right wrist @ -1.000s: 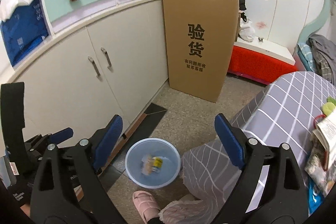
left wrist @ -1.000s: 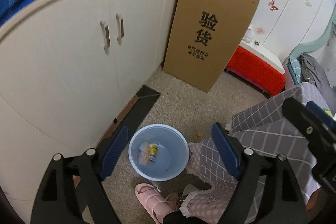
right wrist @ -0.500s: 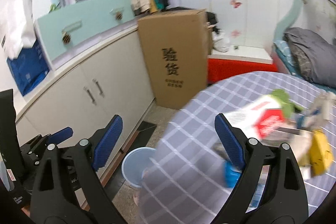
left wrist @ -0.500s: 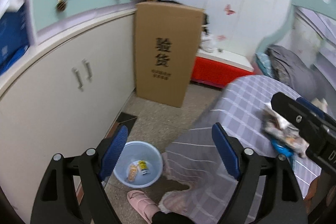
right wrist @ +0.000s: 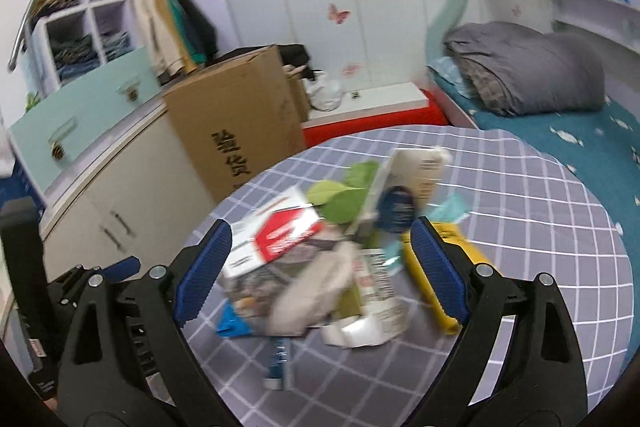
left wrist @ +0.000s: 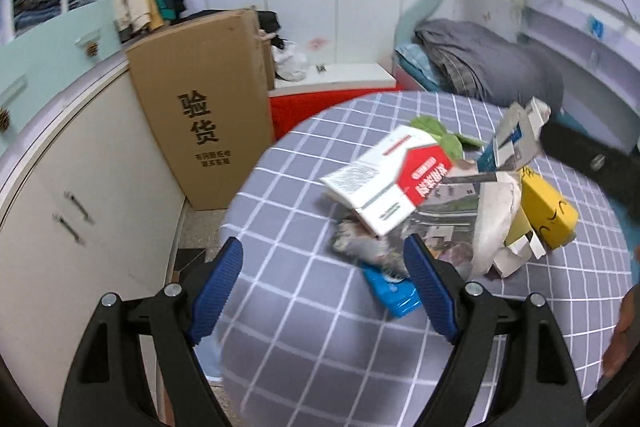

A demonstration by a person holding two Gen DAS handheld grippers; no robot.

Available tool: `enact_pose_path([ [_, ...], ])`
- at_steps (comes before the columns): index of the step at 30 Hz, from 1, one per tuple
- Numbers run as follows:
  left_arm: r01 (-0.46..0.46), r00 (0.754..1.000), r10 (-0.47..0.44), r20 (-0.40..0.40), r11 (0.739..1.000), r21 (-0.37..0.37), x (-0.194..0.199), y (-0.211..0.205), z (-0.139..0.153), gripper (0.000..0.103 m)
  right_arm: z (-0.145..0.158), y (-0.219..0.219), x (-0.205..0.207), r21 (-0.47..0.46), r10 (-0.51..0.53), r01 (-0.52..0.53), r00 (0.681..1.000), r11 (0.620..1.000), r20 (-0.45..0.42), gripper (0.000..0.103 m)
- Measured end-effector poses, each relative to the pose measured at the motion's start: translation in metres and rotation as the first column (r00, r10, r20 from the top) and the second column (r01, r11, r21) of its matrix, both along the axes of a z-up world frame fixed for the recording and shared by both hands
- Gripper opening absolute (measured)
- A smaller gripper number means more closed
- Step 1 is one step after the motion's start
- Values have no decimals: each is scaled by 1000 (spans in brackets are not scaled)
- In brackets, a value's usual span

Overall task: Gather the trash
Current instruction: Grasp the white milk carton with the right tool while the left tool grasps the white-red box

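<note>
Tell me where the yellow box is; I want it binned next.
The yellow box lies at the right edge of the trash pile on the checked tablecloth, beside crumpled white paper.

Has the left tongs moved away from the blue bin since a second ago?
Yes. The left tongs swung up and right, past the tall brown cardboard box, from the floor bin to the grey checked tablecloth.

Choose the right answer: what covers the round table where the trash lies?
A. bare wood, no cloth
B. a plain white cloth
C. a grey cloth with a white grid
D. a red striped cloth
C: the table's cloth is grey with white grid lines, and the trash pile lies on it.
</note>
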State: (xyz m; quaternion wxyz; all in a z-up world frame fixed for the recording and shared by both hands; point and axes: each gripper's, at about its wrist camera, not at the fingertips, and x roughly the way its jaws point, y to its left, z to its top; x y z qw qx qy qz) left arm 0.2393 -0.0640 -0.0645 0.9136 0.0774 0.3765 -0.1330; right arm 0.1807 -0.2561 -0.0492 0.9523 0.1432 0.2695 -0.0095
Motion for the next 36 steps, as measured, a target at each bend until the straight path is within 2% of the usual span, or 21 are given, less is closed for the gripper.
enact_pose_path([
  [2,14,999,-17,-46,998,-66,6,0,-5,81,-3,-10,1,18,-8,8,1000,1000,-3,90],
  [4,9,994,-29,-108,983,-184,19,6,-12,81,-7,-16,4,28,-12,13,1000,1000,-6,90],
  [6,-20,986,-28,-163,959,-282,33,12,-21,80,-9,-19,5,34,-14,14,1000,999,-6,90],
  [10,-70,976,-22,-216,910,-408,49,12,-32,73,-14,-25,10,46,-22,23,1000,999,-10,90],
  [13,-98,966,-27,-256,879,-466,60,10,-40,67,-17,-27,16,53,-24,25,1000,998,-18,90],
  [17,-140,956,-23,-293,841,-522,70,11,-50,64,-16,-29,27,46,-32,33,999,998,-17,90],
  [18,-155,953,-21,-301,824,-546,72,13,-52,61,-16,-29,30,43,-33,33,999,999,-17,90],
  [21,-175,951,-13,-308,799,-575,75,16,-53,45,-17,-28,41,35,-32,33,999,999,-28,90],
  [24,-184,949,-20,-314,775,-605,75,17,-53,36,-19,-28,52,51,-20,22,998,998,-54,90],
  [26,-185,951,-24,-309,757,-627,73,20,-51,31,-20,-27,58,64,-10,15,997,998,-75,84],
  [28,-176,954,-31,-300,749,-639,70,21,-46,26,-20,-26,61,65,-6,12,996,998,-90,62],
  [29,-167,957,-35,-289,748,-642,68,21,-43,24,-21,-25,62,67,-1,8,995,998,-97,56],
  [30,-159,958,-41,-285,748,-644,66,20,-41,22,-22,-26,63,75,5,3,994,997,-105,45],
  [31,-153,961,-43,-273,740,-654,62,20,-37,18,-22,-26,63,74,9,0,993,997,-115,29],
  [34,-123,970,-60,-237,717,-686,54,20,-27,10,-22,-26,61,67,12,-4,992,998,-125,14],
  [36,-102,975,-63,-212,720,-686,49,18,-19,9,-18,-26,56,56,13,-6,993,998,-115,8],
])
